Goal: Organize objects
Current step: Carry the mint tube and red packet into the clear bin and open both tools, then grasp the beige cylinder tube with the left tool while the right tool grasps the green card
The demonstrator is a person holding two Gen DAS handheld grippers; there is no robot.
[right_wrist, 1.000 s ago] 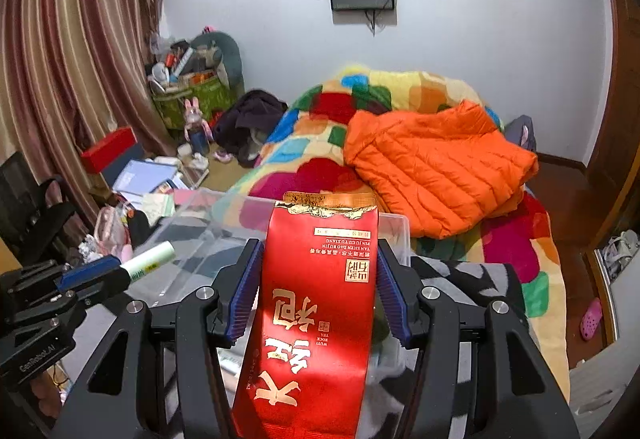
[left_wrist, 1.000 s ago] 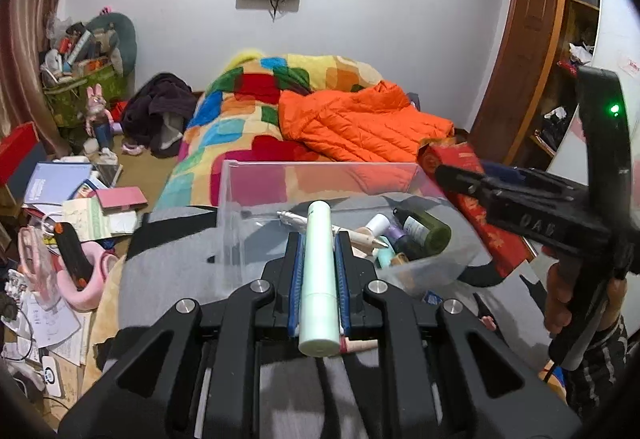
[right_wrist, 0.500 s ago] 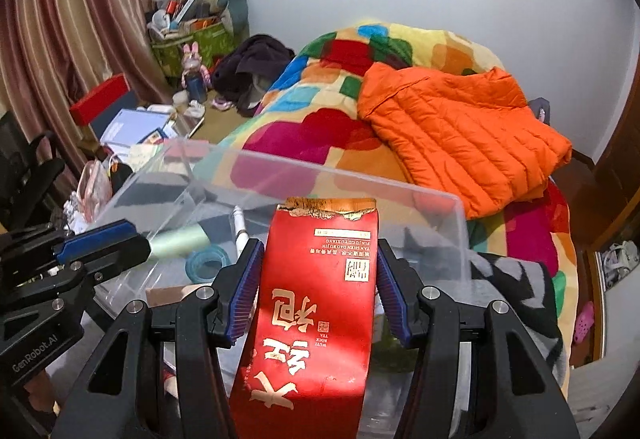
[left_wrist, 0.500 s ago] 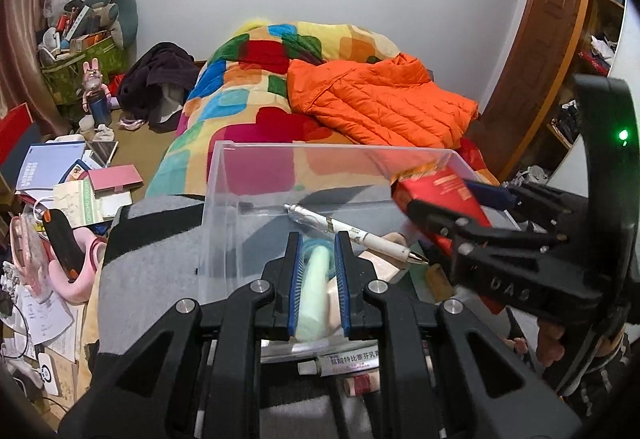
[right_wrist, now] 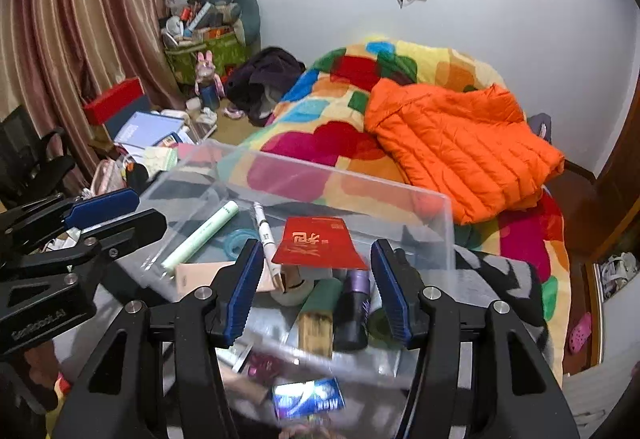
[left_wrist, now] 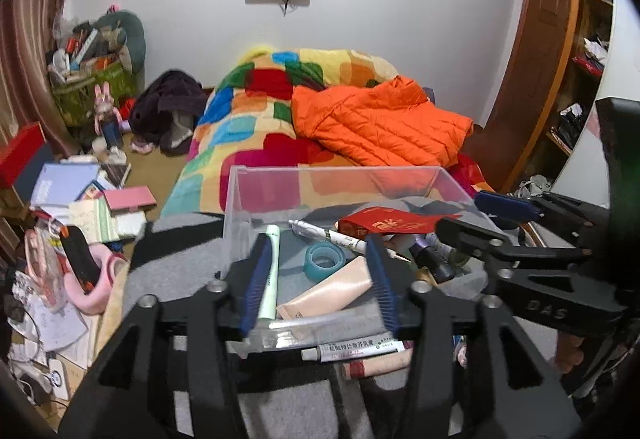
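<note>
A clear plastic bin (left_wrist: 340,175) (right_wrist: 440,215) sits on a grey blanket in front of both grippers. My left gripper (left_wrist: 318,279) is open and empty above the bin's near side. The pale green tube (left_wrist: 270,271) (right_wrist: 200,235) lies in the bin by its left finger. My right gripper (right_wrist: 312,291) is open and empty. The red packet (right_wrist: 318,243) (left_wrist: 384,225) rests on top of the bin's contents. A white pen (left_wrist: 332,237), a teal tape roll (left_wrist: 324,259), a beige tube (left_wrist: 328,295) and dark bottles (right_wrist: 354,307) also lie inside.
An ointment tube (left_wrist: 356,349) lies on the blanket before the bin, and a blue packet (right_wrist: 308,397) lies near it. A bed with a colourful quilt (left_wrist: 256,127) and an orange jacket (left_wrist: 376,123) is behind. Books and clutter (left_wrist: 80,207) cover the floor at left.
Both grippers have opened. The left let go of the pale green tube and the right let go of the red packet; both now lie in the bin.
</note>
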